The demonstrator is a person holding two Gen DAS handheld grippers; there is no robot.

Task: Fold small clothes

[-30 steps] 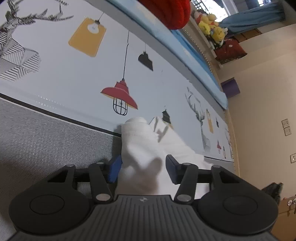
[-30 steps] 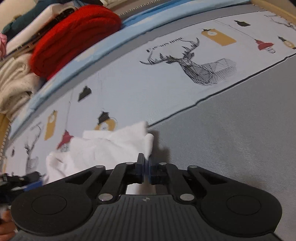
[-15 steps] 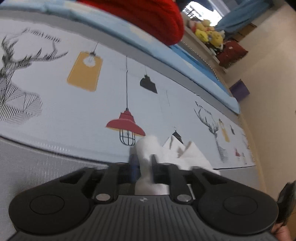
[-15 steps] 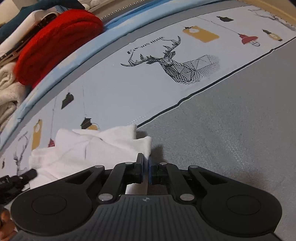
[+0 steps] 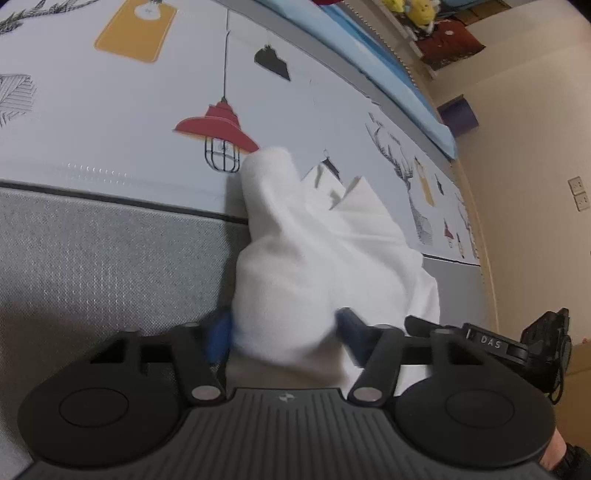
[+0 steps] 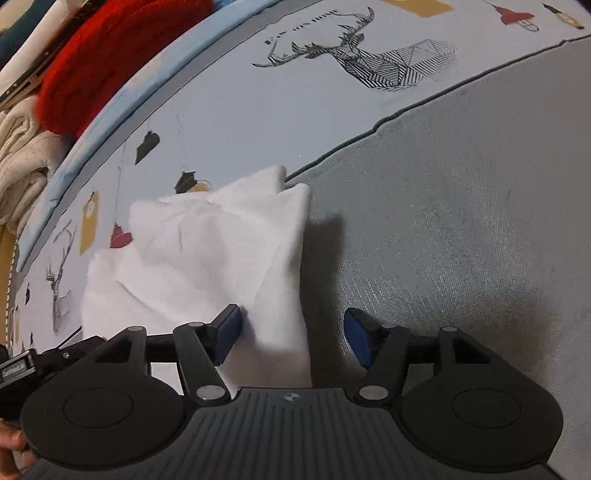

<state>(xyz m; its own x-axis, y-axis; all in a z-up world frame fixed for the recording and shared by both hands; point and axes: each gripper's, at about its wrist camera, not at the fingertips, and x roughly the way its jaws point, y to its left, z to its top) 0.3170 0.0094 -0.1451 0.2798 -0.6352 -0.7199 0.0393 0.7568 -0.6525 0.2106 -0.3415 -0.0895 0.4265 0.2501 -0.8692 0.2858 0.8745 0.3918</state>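
White cloth garment, small and crumpled, sits on the bed cover w/ printed deer and hanging lamps, straddling the dark piping where the pale printed band meets the grey woven panel. One end pokes up in a soft hump next to the red lamp print; rest is loosely folded over itself, corners sticking out twd the far side.

My left tool has a bunched bit of the garment betw its blue pads. Its jaws have just been opening; pads are blurred, so I can't tell if they press the fabric or only flank it. My right tool is released: jaws have just been opening too, wide apart now. Left pad lies against the garment's near fold, right pad is clear of it over the grey panel, and the fabric edge runs betw them w/o being pinched. Its shadow falls on the grey weave just beside the cloth.

From the right wrist view, the left tool's black body shows at the lower left edge, near the garment's other end. Further back: red knitted bundle and a cream knit pile stacked past the light blue border of the bed. From the left wrist view, yellow plush toys on a far ledge, beige wall w/ sockets.
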